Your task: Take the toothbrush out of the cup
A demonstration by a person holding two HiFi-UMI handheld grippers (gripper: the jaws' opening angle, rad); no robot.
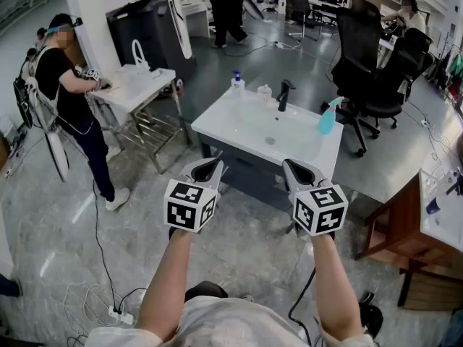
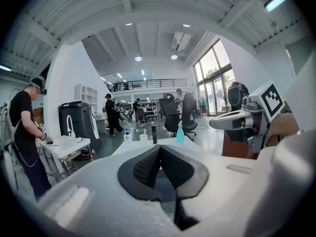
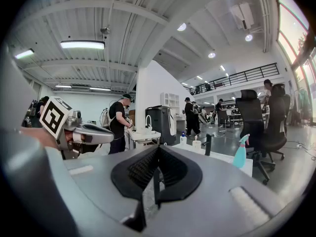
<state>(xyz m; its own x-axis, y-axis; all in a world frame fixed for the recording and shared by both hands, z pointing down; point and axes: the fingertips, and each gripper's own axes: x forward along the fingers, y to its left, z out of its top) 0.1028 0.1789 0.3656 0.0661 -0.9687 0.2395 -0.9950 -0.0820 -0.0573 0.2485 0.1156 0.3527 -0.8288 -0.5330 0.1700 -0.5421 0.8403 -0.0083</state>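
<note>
Left tool: in its own view the two black pads meet at the tip, with nothing between them. It is closed and empty.

Right tool: same reading. The pads are pressed together at the tip and nothing is gripped.

From the head view you hold both tools side by side in front of you. They are well apart from each other and tipped slightly downward. Each marker cube faces the camera.

The white counter with its sunken basin stands ahead of both tool tips, and neither tool touches it.

The cup is small, white and upright. It stands at the far edge of the counter, beyond the basin from the tools. It is ahead of the gap between them and nearer the right tool's line.
- Just to its left is a pump bottle with a blue top.
- Just to its right is the black faucet.
- Further right, ahead of the right tool and a little to its outside, a teal spray bottle stands near the counter's right edge.

Toothbrush: the cup is too small in all three views for you to make out the brush in it.

Surroundings: well off to the left of the left tool, a person in a black shirt works at a second sink stand. Black office chairs stand beyond the counter, to the right of the right tool.
</note>
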